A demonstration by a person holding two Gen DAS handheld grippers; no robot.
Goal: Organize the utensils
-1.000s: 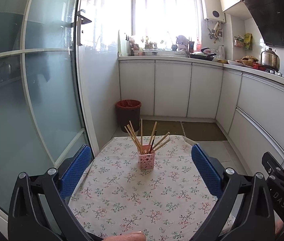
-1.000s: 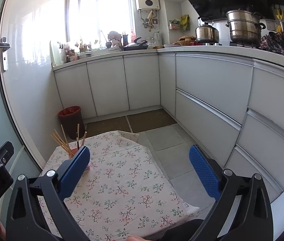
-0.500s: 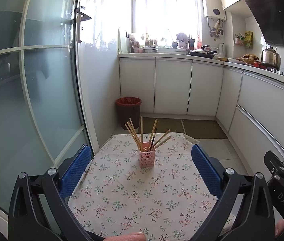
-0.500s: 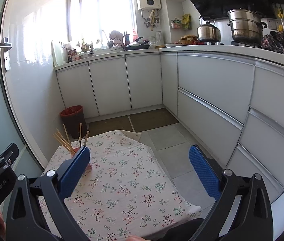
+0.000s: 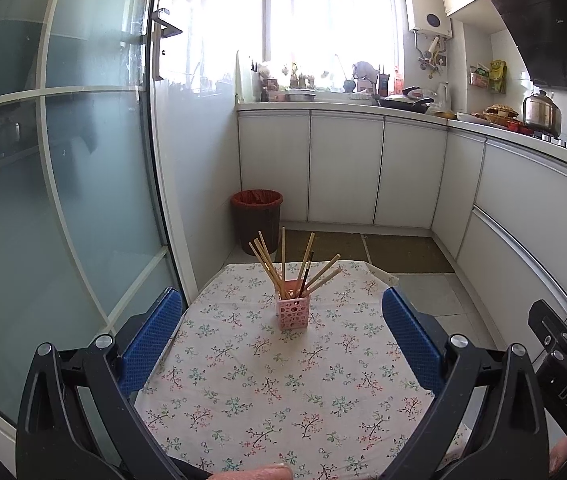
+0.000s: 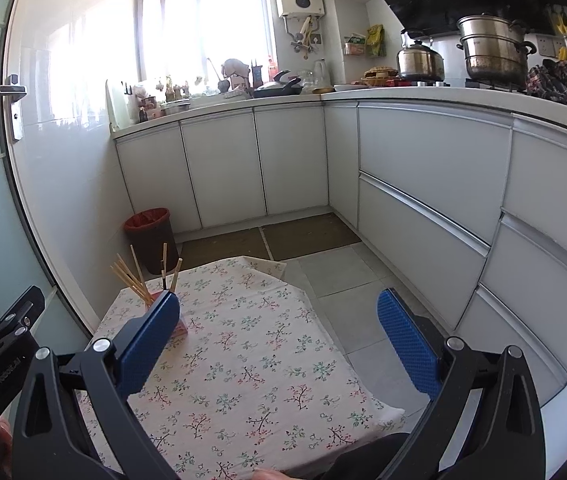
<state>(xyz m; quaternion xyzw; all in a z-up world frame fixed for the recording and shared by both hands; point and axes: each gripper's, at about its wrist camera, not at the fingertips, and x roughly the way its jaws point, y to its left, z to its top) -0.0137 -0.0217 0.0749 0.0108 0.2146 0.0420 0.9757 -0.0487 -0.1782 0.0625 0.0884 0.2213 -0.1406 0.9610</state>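
Observation:
A pink perforated holder [image 5: 292,311] stands near the far middle of the floral tablecloth [image 5: 283,380]. Several wooden chopsticks [image 5: 283,264] and one dark one fan out of it. My left gripper [image 5: 281,334] is open, held back from the holder with nothing between its blue pads [image 5: 151,336]. In the right wrist view the chopsticks [image 6: 139,278] show at the left, the holder mostly hidden behind the left blue pad [image 6: 149,338]. My right gripper [image 6: 279,334] is open and empty above the table's right half [image 6: 267,360].
A dark bin with a red liner [image 5: 257,216] stands on the floor beyond the table. A frosted glass door [image 5: 63,200] runs along the left. White cabinets [image 6: 423,200] line the back and right, with pots [image 6: 491,50] on the counter.
Both grippers have tilted or risen slightly, so the table and holder sit a little lower in both views. Both stay open and empty; the holder has not moved.

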